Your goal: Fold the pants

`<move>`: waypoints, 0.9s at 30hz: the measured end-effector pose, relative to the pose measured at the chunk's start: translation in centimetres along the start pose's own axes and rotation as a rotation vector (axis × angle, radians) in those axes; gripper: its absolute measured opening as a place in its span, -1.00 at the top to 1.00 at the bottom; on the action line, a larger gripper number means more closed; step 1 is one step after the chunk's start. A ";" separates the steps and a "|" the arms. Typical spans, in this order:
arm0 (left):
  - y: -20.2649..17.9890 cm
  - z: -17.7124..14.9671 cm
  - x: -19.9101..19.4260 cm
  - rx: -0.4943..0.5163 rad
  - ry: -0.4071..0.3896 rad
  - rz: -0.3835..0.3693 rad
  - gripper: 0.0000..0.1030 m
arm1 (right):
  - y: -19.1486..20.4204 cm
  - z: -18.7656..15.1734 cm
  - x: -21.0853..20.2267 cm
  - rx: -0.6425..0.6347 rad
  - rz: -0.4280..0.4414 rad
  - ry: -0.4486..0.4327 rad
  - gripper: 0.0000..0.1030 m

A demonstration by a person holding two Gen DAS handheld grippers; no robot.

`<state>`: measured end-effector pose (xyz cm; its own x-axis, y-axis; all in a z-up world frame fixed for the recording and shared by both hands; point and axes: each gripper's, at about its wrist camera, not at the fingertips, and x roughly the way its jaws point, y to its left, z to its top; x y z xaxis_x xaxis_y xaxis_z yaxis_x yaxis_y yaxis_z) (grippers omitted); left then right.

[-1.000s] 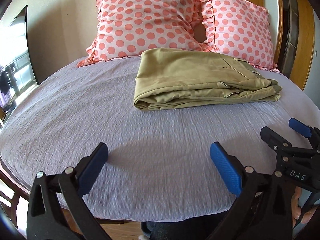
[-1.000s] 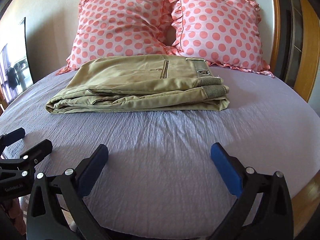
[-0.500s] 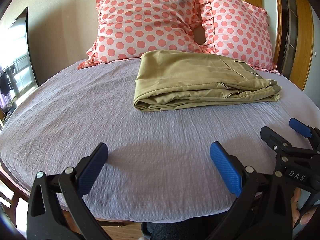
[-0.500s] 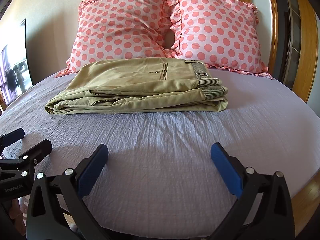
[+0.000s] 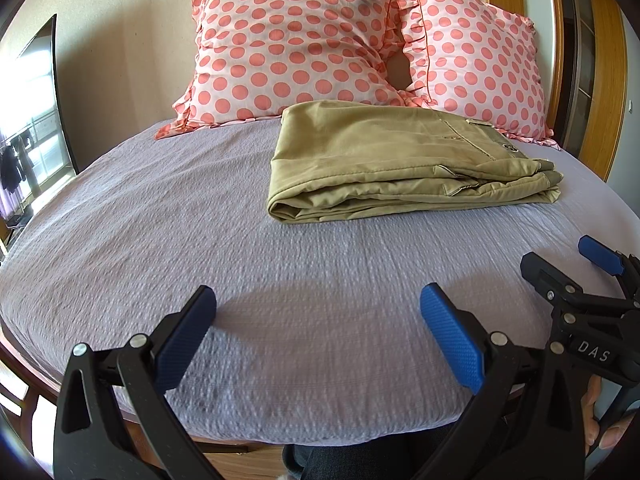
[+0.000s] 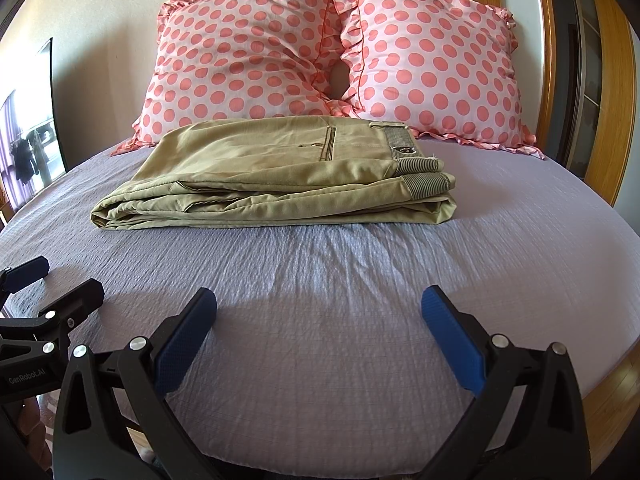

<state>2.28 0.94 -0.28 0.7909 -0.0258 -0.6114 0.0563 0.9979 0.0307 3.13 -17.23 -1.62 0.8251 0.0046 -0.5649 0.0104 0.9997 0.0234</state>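
Observation:
Khaki pants (image 5: 392, 164) lie folded in a flat stack on the lavender bed sheet (image 5: 200, 240), just in front of the pillows; they also show in the right wrist view (image 6: 280, 172), waistband to the right. My left gripper (image 5: 318, 336) is open and empty near the foot edge of the bed, well short of the pants. My right gripper (image 6: 318, 336) is open and empty beside it, also short of the pants. Each gripper appears in the other's view: the right one (image 5: 568, 268) at the right edge, the left one (image 6: 52, 284) at the left edge.
Two pink polka-dot pillows (image 6: 248, 52) (image 6: 436, 60) lean on the wall behind the pants. A wooden door frame (image 6: 612, 92) stands at the right. A window (image 5: 28, 132) is at the left. The bed's wooden edge (image 6: 612, 380) runs along the near right.
Both grippers have tilted back slightly, so the pants and pillows sit lower in each view. The pants have not moved and both grippers stay open.

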 end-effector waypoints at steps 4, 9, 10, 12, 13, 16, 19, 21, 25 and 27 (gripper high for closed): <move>0.0 0.1 0.0 0.001 -0.002 0.000 -0.97 | 0.0 0.0 0.0 0.000 0.000 -0.001 -0.97; 0.0 0.0 0.0 0.001 -0.001 0.000 -0.97 | 0.0 0.0 0.0 0.000 -0.001 -0.001 -0.97; 0.0 0.0 0.0 0.001 -0.002 0.000 -0.97 | 0.0 0.0 0.0 0.000 -0.001 -0.001 -0.97; 0.0 0.0 0.0 0.001 -0.002 0.000 -0.97 | 0.0 0.0 0.0 0.000 -0.001 -0.001 -0.97; 0.0 0.0 0.0 0.001 -0.002 0.000 -0.97 | 0.0 0.0 0.0 0.001 -0.001 -0.001 -0.97; 0.0 0.0 0.0 0.001 -0.002 0.000 -0.97 | 0.0 0.0 0.0 0.001 -0.001 -0.001 -0.97; -0.1 0.0 0.0 0.001 -0.002 0.000 -0.97 | 0.0 0.0 0.0 0.001 -0.001 -0.001 -0.97; -0.1 0.0 0.0 0.002 -0.001 0.001 -0.97 | 0.0 0.0 0.0 0.001 -0.001 -0.001 -0.97; -0.2 0.2 -0.1 0.002 0.010 -0.004 -0.97 | 0.0 0.0 0.0 0.001 -0.002 -0.001 -0.97; -0.2 0.3 -0.1 0.001 0.013 -0.004 -0.97 | 0.0 0.0 0.0 0.001 -0.002 -0.001 -0.97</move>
<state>2.35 0.70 0.05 0.7830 -0.0292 -0.6214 0.0602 0.9978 0.0290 3.12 -17.21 -1.64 0.8259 0.0030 -0.5638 0.0124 0.9996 0.0234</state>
